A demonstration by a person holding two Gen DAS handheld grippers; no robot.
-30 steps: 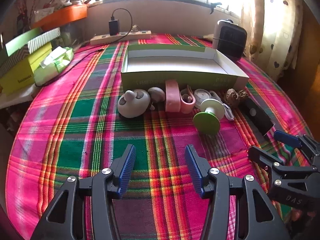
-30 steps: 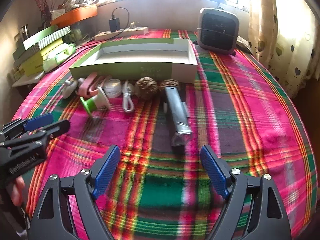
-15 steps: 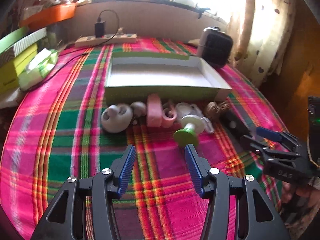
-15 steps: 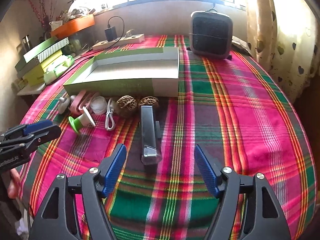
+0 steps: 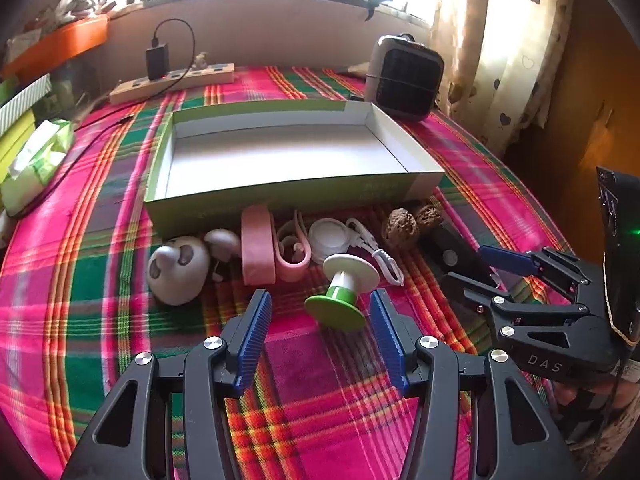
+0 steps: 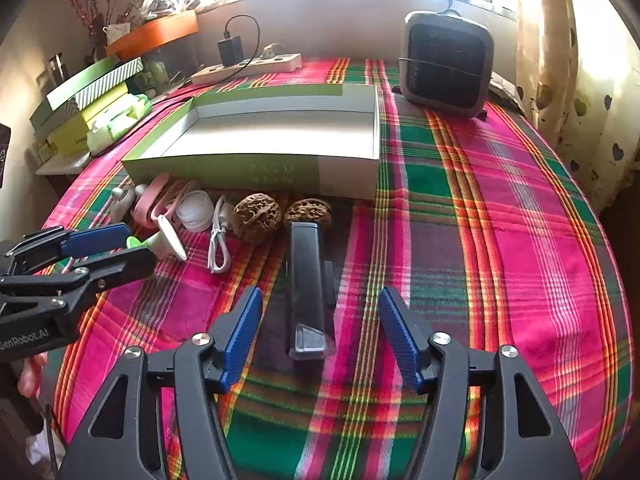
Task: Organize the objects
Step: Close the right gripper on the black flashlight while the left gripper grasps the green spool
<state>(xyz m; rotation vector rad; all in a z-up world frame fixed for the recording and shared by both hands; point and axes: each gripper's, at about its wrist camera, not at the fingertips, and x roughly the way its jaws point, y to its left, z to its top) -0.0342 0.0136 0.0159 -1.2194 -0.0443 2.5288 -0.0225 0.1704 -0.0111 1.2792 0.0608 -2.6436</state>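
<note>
Down at the tablecloth's near edge, our right gripper has just been narrowing around the long black stapler-like bar, pads not touching yet. Our left gripper sits open by the green-and-white spool, closer than before, and the empty green cardboard box waits behind.

A woven plaid cloth bears a matt cardboard box, rough walnuts and a glossy black plastic bar.

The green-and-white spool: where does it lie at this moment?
In the left wrist view the green-and-white spool lies tipped on the plaid cloth between the open left gripper pads, untouched, just in front of the pink band and white cable.
</note>
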